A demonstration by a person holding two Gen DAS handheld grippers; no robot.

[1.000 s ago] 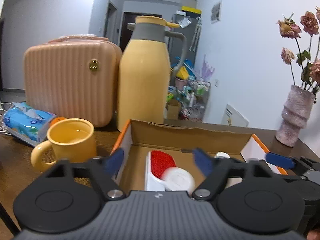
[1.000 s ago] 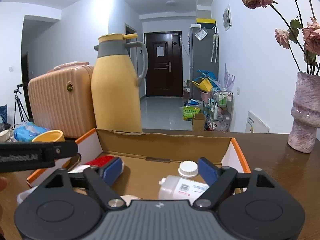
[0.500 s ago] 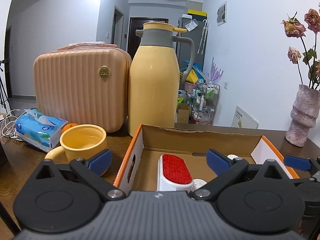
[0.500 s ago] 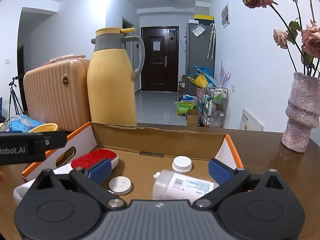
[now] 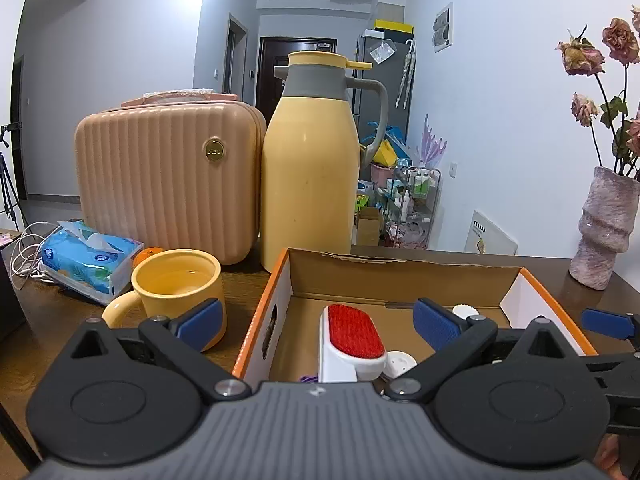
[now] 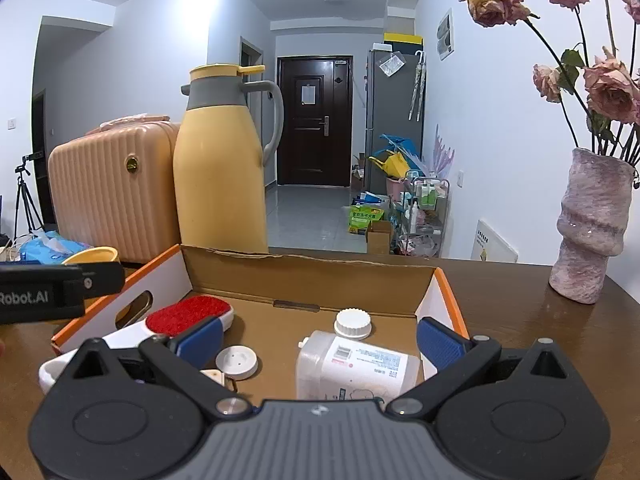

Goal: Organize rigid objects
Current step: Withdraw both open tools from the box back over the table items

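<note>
Cardboard box (image 6: 308,280) holds bottle (image 6: 352,368) (lying) | left gripper (image 5: 318,320) spread, empty | right gripper (image 6: 320,338) spread, empty

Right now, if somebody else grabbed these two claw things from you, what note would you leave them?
Left claw: open, holding nothing, just in front of the box.
Right claw: open, holding nothing.
In the cardboard box: red-topped brush, white bottle lying on its side, its loose screw cap, a small white disc.
Outside the box on the table: yellow mug, tissue pack, yellow flask, pink case, vase.
Done: four pieces boxed.
Left: probably the mug; judge the rest yourself.
</note>
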